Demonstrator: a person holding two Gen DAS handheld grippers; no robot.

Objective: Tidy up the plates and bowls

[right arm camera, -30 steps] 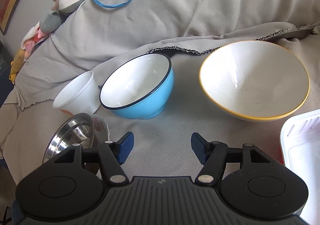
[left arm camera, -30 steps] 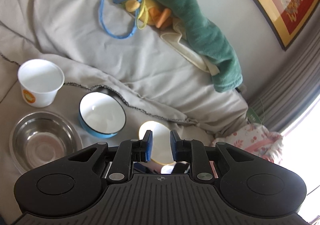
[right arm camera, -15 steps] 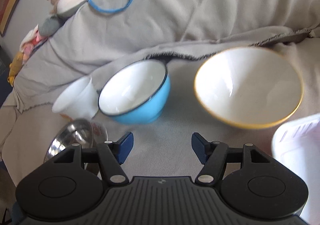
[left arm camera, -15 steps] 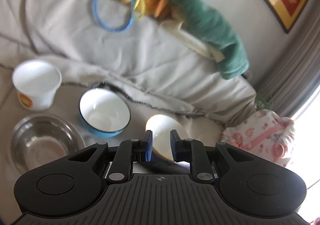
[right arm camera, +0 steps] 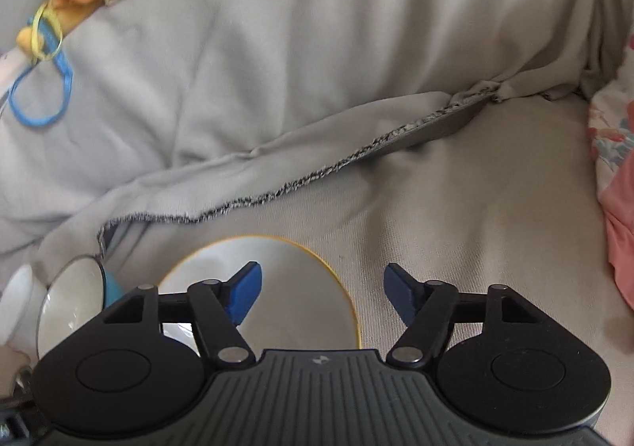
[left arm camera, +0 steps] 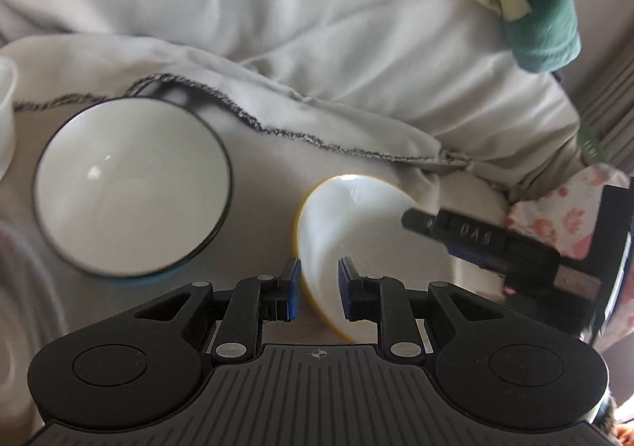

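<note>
A white bowl with a yellow rim (left arm camera: 356, 216) rests on the grey sofa cover. My left gripper (left arm camera: 318, 287) hovers at its near left edge with the rim between the jaws, which are opening; the pads stand narrowly apart and do not press on it. My right gripper (right arm camera: 323, 283) is open and opening wider. Its left finger is over the yellow-rimmed bowl (right arm camera: 293, 287) and its right finger is over bare cover. One right finger (left arm camera: 455, 232) reaches across the bowl's far right side. A blue bowl with a white inside (left arm camera: 130, 188) stands to the left.
A white cup (right arm camera: 20, 299) and a blurred steel bowl (left arm camera: 16, 287) sit left of the blue bowl (right arm camera: 71, 299). The cover's frayed hem (right arm camera: 317, 176) folds behind the bowls. A green plush toy (left arm camera: 543, 10) lies on the backrest, and floral cloth (left arm camera: 570, 208) lies at the right.
My left gripper dropped and closed in on the yellow-rimmed bowl, so its rim now lies between the jaws. My right gripper swung right over that bowl, and the white tray left its view.
</note>
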